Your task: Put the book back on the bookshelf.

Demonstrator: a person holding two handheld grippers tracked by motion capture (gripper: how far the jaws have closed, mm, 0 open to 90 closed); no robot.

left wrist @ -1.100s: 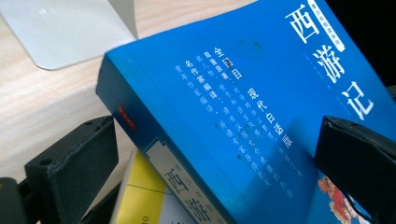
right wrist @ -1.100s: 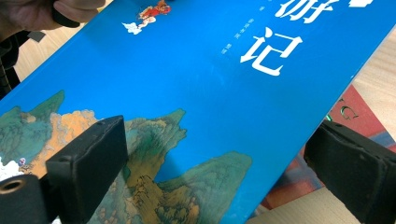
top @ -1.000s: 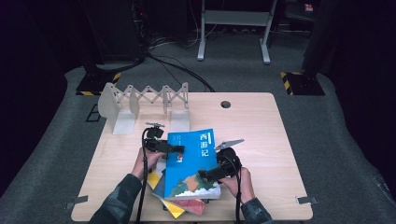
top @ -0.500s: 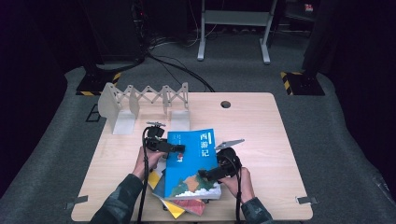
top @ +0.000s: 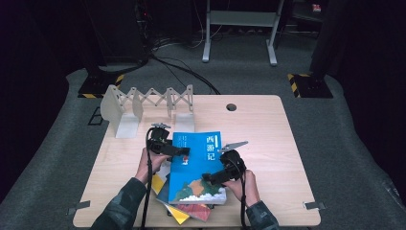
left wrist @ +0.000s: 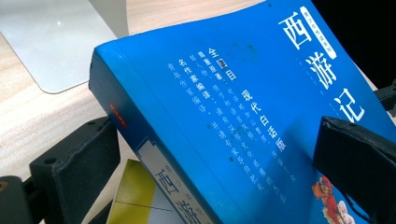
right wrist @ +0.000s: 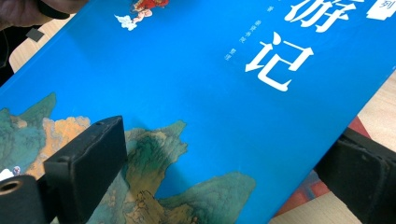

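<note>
High view: a blue book (top: 198, 167) lies near the front centre of the table (top: 268, 143), on top of a small stack that includes a yellow book (top: 174, 214) and a red-covered book (top: 196, 211). The blue book's far end points toward a white folding rack (top: 143, 103) standing at the table's far left.

The left tool (top: 179, 151) is at the book's upper left edge, held by the person's left hand (top: 146, 165). The right tool (top: 210, 178) is at the book's lower right edge, held by the right hand (top: 242, 184).

Left gripper view: the blue book (left wrist: 243, 116) sits between the two jaws, one jaw below the spine side and one pressing on the front cover. The left tool pinches the book through its thickness. The spine edge is raised off the yellow book (left wrist: 135, 196) beneath it.

Right gripper view: the blue book (right wrist: 201, 102) passes between the jaws, one on the cover illustration and one under the outer edge. The right tool pinches the book. A red cover (right wrist: 308, 186) shows below that edge.
</note>
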